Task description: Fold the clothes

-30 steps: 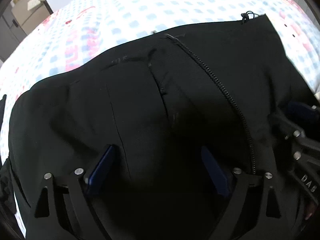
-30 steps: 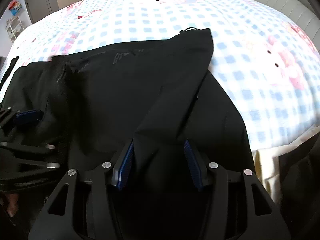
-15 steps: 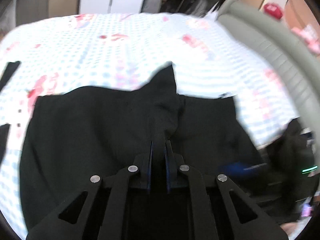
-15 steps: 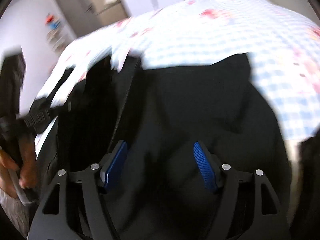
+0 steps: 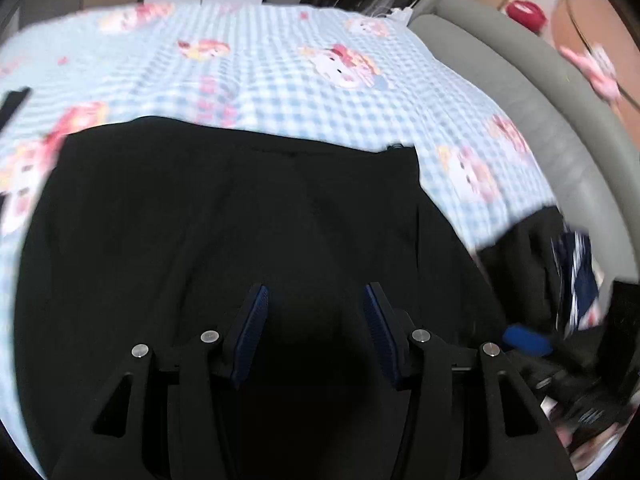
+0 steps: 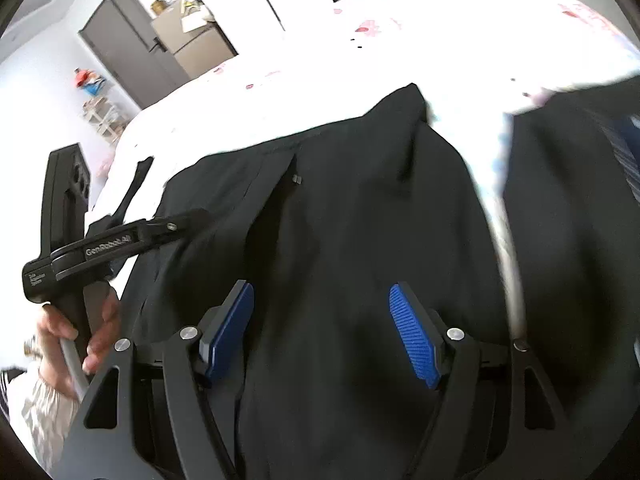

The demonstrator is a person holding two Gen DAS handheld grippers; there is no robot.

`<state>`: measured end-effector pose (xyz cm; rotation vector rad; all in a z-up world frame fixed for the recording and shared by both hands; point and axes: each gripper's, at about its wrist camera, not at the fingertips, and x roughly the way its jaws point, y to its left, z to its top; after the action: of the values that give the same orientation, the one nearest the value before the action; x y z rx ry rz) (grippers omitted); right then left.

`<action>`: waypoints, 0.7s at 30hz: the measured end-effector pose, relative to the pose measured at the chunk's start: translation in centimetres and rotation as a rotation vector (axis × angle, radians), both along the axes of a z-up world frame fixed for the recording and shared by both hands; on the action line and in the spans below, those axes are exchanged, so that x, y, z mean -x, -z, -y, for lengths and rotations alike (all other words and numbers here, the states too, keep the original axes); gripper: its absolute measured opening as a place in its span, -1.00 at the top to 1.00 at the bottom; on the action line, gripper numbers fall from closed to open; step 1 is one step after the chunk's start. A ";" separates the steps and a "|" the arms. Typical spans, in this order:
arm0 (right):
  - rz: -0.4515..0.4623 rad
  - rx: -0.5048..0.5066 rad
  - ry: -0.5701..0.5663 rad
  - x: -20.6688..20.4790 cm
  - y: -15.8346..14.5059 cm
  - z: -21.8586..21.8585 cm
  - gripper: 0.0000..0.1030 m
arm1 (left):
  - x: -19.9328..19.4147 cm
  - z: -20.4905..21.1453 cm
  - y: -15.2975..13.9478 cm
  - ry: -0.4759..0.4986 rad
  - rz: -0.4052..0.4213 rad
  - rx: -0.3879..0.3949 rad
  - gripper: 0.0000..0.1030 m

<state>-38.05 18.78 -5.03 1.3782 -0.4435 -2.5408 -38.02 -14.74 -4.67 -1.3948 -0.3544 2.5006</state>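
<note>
Garment (image 5: 240,220) lies flat — long axis crosswise.

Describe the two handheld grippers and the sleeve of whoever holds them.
Both the left gripper and right gripper have matte black frames with silver screws and ribbed blue pads on the fingers. The left one carries white "GenRobot.AI" lettering. The sleeve is pale and crinkled.
</note>
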 end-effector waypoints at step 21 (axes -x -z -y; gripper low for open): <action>0.076 -0.028 0.052 -34.9 4.9 -1.5 -0.38 | -33.9 -10.5 7.3 0.091 0.242 -0.284 -0.01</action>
<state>-3.13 20.29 -9.93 1.4969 -0.4648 -2.5520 -4.13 -4.27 -11.97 -1.5548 -0.6501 2.1132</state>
